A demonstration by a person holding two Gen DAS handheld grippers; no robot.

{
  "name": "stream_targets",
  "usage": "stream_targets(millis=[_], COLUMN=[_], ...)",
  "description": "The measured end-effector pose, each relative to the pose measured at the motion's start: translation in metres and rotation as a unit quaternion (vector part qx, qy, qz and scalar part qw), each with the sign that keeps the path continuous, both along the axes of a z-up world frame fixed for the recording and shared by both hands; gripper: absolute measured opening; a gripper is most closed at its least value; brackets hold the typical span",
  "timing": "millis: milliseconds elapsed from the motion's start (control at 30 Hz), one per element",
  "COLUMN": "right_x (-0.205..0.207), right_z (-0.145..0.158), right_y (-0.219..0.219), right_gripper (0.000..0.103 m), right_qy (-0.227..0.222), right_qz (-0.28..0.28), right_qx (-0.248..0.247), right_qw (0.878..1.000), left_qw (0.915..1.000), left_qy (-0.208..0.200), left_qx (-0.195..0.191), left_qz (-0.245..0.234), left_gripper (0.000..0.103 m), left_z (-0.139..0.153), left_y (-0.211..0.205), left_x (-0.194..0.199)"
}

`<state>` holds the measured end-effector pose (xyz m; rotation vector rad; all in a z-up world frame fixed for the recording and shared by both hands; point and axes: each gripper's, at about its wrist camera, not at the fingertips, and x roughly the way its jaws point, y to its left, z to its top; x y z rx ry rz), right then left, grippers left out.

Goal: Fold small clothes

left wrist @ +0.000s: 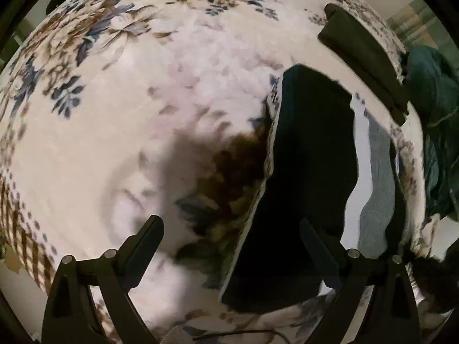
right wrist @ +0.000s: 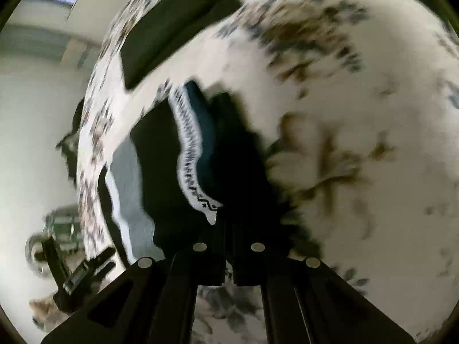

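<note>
A dark navy small garment [left wrist: 304, 177] with a white patterned waistband hangs lifted over the floral bedspread [left wrist: 143, 114]. My left gripper [left wrist: 229, 246] is open and empty, its right finger in front of the garment's lower part. In the right wrist view my right gripper [right wrist: 228, 223] is shut on the dark garment [right wrist: 229, 154] at the end of its white patterned band [right wrist: 189, 154]. A grey piece of clothing [left wrist: 378, 189] lies flat beyond it; it also shows in the right wrist view [right wrist: 129, 195].
A folded dark green garment [left wrist: 364, 54] lies near the bed's far edge, also in the right wrist view [right wrist: 172, 28]. A teal cloth heap [left wrist: 436, 132] sits off the bed's edge. Floor and small objects [right wrist: 57, 235] show beside the bed.
</note>
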<state>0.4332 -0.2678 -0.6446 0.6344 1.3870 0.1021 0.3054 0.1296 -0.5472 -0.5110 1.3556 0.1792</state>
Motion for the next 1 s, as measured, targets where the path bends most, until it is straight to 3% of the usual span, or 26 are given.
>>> stream_targets(millis=[167, 267, 300, 367, 400, 467, 500, 533, 567, 633, 667, 700, 733, 900, 1000], right_x=[-0.006, -0.008, -0.004, 0.010, 0.018, 0.042, 0.059, 0.071, 0.086, 0.111, 0.119, 0.123, 0.124, 0.125, 0.130], right_z=[-0.047, -0.055, -0.050, -0.034, -0.026, -0.016, -0.017, -0.020, -0.026, -0.046, -0.054, -0.055, -0.053, -0.023, -0.026], right_y=[0.010, 0.011, 0.007, -0.001, -0.004, -0.005, -0.001, 0.001, 0.006, 0.019, 0.025, 0.025, 0.029, -0.007, -0.018], right_gripper=[0.002, 0.013, 0.016, 0.044, 0.051, 0.053, 0.053, 0.053, 0.053, 0.053, 0.046, 0.007, 0.000, 0.000, 0.000], right_qy=[0.101, 0.128, 0.125, 0.080, 0.052, 0.008, -0.002, -0.005, -0.007, 0.012, 0.012, 0.008, 0.007, -0.036, -0.005], right_qz=[0.036, 0.041, 0.030, 0.009, -0.002, -0.015, -0.015, -0.017, -0.015, -0.008, 0.000, 0.006, 0.016, -0.039, -0.019], right_qx=[0.001, 0.019, 0.031, 0.052, 0.063, 0.085, 0.095, 0.096, 0.101, 0.110, 0.117, 0.107, 0.073, 0.006, 0.074], right_qw=[0.994, 0.991, 0.991, 0.995, 0.997, 0.996, 0.995, 0.995, 0.995, 0.994, 0.993, 0.994, 0.997, 0.999, 0.997], left_qw=[0.9996, 0.9992, 0.9990, 0.9991, 0.9990, 0.9982, 0.9973, 0.9964, 0.9965, 0.9954, 0.9947, 0.9943, 0.9937, 0.9936, 0.9920], left_qy=[-0.023, -0.027, -0.029, -0.032, -0.037, -0.049, -0.058, -0.066, -0.063, -0.077, -0.085, -0.087, -0.092, -0.075, -0.068], left_qx=[0.014, 0.020, 0.019, 0.011, -0.001, -0.028, -0.040, -0.049, -0.049, -0.046, -0.040, -0.031, -0.027, -0.025, -0.035], left_qz=[-0.010, -0.024, -0.026, -0.027, -0.026, -0.020, -0.018, -0.019, -0.024, -0.033, -0.043, -0.052, -0.058, -0.081, -0.101], left_gripper=[0.097, 0.097, 0.097, 0.097, 0.097, 0.093, 0.082, 0.035, 0.012, 0.009, 0.007, 0.006, 0.004, 0.003, 0.005], left_z=[0.003, -0.002, -0.003, -0.008, -0.010, -0.013, -0.013, -0.013, -0.014, -0.010, -0.007, -0.004, -0.002, -0.013, -0.004], left_y=[-0.002, 0.000, 0.001, 0.004, 0.005, 0.008, 0.009, 0.008, 0.004, 0.000, -0.004, -0.007, -0.010, -0.014, -0.014], left_x=[0.038, 0.069, 0.079, 0.097, 0.104, 0.115, 0.119, 0.123, 0.128, 0.134, 0.136, 0.139, 0.143, 0.174, 0.168])
